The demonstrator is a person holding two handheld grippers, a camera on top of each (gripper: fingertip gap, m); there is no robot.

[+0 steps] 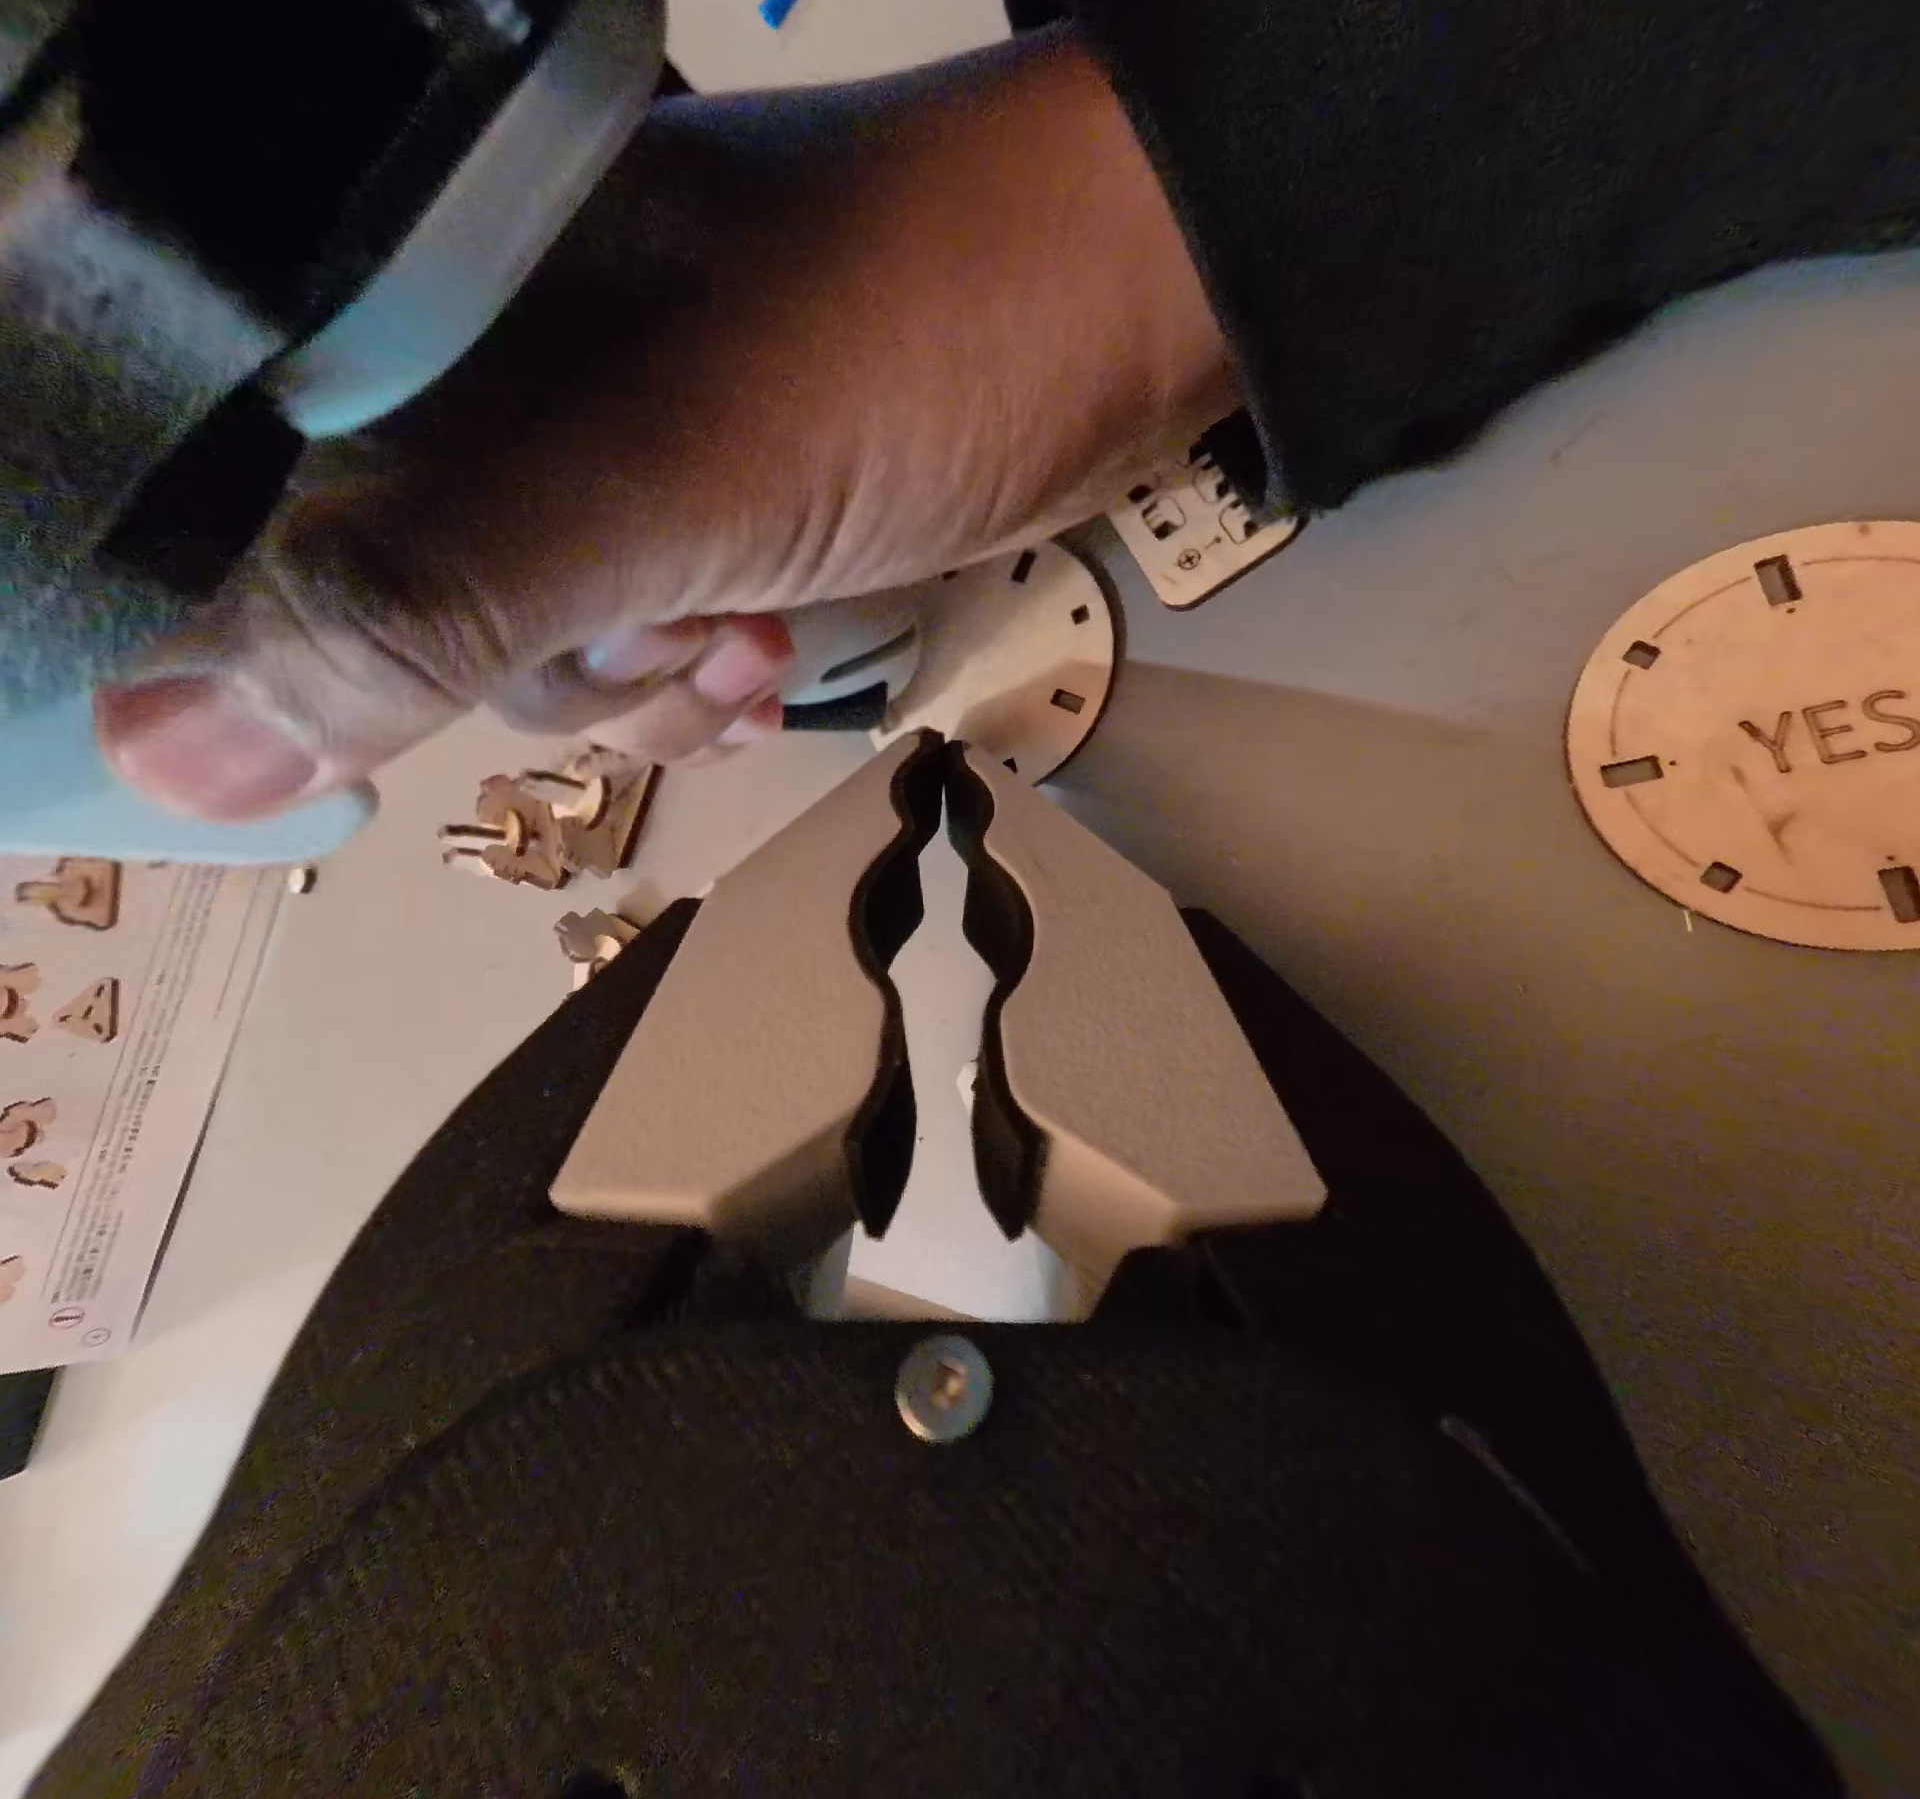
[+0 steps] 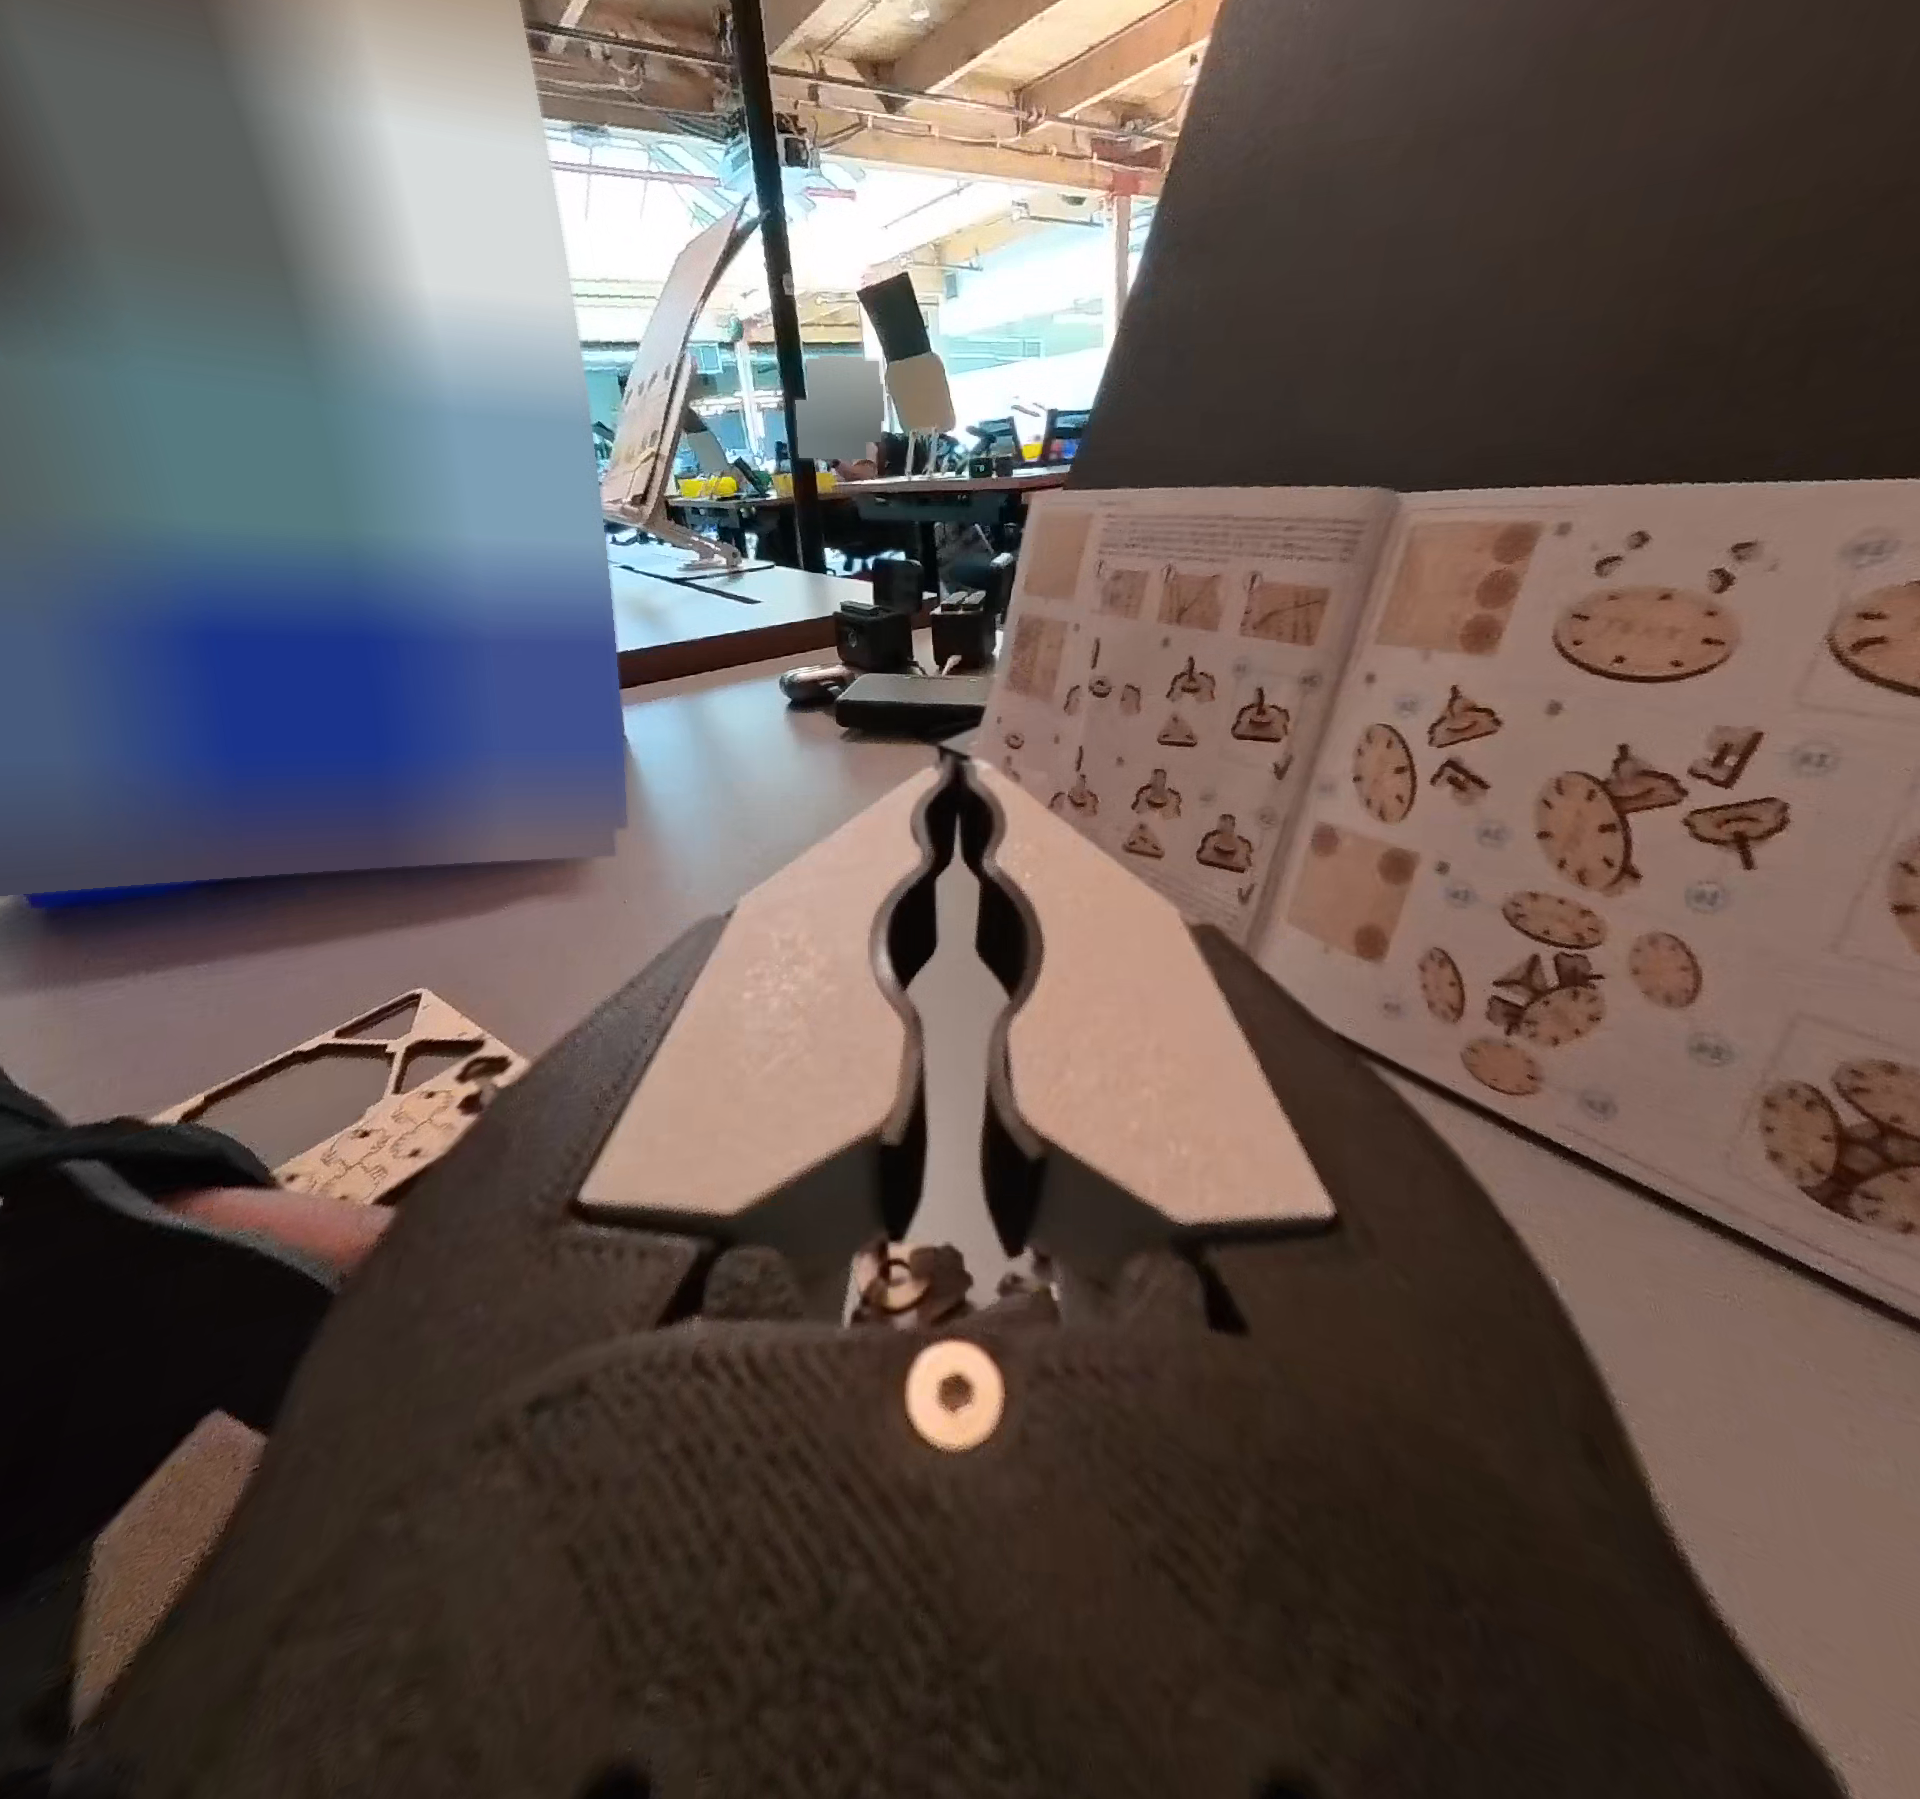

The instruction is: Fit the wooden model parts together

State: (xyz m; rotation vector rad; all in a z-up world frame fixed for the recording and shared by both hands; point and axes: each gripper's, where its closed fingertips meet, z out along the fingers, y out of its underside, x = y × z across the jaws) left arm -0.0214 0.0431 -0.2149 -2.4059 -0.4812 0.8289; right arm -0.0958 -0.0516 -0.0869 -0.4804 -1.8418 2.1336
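Claws both closed, empty: left claw (image 1: pixel 940 747) at slotted disc (image 1: pixel 1049 653) rim; right claw (image 2: pixel 951 762) beside booklet (image 2: pixel 1455 814) edge.

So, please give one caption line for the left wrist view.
Shut left tool touching the edge of a slotted wooden disc, below a person's hand.

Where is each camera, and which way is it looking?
Left wrist view: sits on the left tool, looking down at the grey table and a wooden disc at its shut tips; a hand and dark sleeve show close above.
Right wrist view: sits on the right tool, looking level across the table toward an open instruction booklet and the room; its tips are shut, and a fingertip shows at the left.
Shared: the table, a booklet, and wooden kit pieces.
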